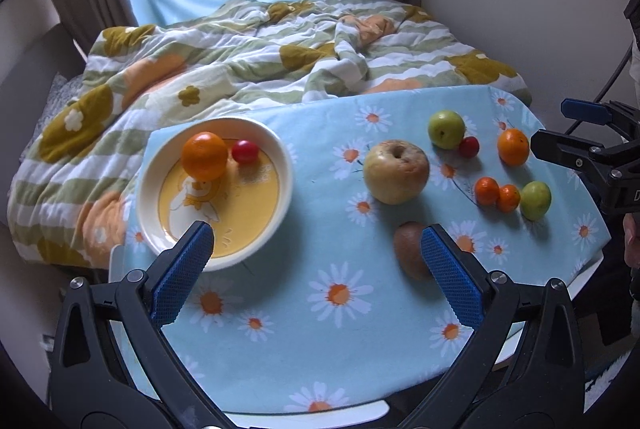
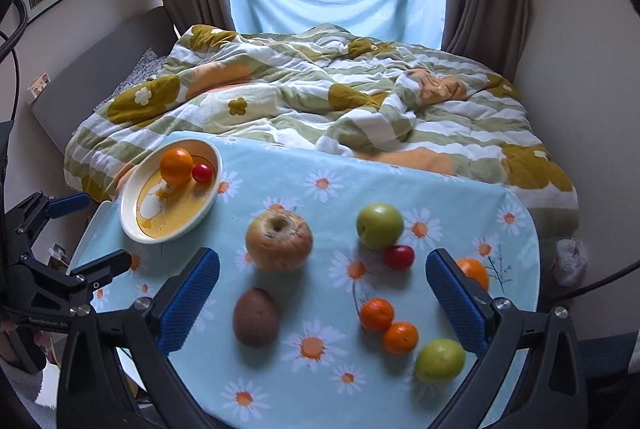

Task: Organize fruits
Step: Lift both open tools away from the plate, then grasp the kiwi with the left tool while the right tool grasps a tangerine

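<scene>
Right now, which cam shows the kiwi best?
Right wrist: the kiwi lies whole and unblocked between the open fingers. In the left wrist view the kiwi is partly hidden behind a blue finger pad.

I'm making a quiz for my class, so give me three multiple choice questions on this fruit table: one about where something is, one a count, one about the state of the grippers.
1. Where is the kiwi?
A. In the plate
B. On the tablecloth, nearer the camera than the big apple
C. On the bed

2. How many fruits lie in the plate?
A. Two
B. Four
C. None

3. How do the left gripper and right gripper stand?
A. Both shut on fruit
B. Left holds an orange
C. Both open, holding nothing

Answers:
1 B: the kiwi sits on the tablecloth, in front of the big apple.
2 A: only an orange and a small red fruit are in the plate.
3 C: the fingers of both are spread wide with nothing between them.
</scene>
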A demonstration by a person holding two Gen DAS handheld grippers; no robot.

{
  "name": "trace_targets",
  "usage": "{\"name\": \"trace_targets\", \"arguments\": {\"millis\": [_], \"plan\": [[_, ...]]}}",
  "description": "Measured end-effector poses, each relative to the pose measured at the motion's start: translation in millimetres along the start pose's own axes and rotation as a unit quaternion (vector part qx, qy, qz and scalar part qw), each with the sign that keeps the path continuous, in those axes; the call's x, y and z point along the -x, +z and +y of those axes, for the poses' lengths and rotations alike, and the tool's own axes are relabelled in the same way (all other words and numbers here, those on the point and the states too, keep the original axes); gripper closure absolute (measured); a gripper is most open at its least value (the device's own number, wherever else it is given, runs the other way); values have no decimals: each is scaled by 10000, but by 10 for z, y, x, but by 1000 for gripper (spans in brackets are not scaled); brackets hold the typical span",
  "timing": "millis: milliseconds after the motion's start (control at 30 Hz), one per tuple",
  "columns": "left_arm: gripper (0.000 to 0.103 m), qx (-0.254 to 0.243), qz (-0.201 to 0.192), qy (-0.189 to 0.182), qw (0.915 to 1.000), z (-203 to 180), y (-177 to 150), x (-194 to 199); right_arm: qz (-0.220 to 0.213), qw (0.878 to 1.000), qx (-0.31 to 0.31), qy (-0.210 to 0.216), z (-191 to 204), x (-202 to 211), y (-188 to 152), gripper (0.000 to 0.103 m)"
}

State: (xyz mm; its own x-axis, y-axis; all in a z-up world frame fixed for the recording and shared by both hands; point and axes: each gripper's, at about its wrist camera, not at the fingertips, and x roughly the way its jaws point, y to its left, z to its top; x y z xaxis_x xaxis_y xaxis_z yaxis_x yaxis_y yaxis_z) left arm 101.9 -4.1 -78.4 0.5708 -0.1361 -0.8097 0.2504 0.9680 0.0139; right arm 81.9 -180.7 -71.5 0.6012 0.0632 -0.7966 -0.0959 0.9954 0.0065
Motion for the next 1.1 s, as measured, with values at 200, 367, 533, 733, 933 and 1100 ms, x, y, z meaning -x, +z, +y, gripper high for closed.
{"name": "trace_targets", "arguments": {"millis": [200,367,533,733,933,1100], "plan": [[0,-12,38,-43,10000,-455,-123,-118,-24,10000,3,9,-360,109,-345,0],[0,8,118,-93,9999,-733,-215,-308,96,9999,66,92,-605,-8,-586,0],[0,31,284,-125,9995,-905,-322,-572,176,9994,173,261,-769,-195,-755,0],[5,102,461,-111,9988,-990,-406,-866,355,9969,530,460,-822,-496,-855,6],[16,176,618,-102,9979,-1009,-483,-1073,496,9935,870,539,-790,-713,-898,18],[23,227,776,-98,9967,-1021,-514,-1197,609,9897,1192,517,-730,-826,-936,23]]}}
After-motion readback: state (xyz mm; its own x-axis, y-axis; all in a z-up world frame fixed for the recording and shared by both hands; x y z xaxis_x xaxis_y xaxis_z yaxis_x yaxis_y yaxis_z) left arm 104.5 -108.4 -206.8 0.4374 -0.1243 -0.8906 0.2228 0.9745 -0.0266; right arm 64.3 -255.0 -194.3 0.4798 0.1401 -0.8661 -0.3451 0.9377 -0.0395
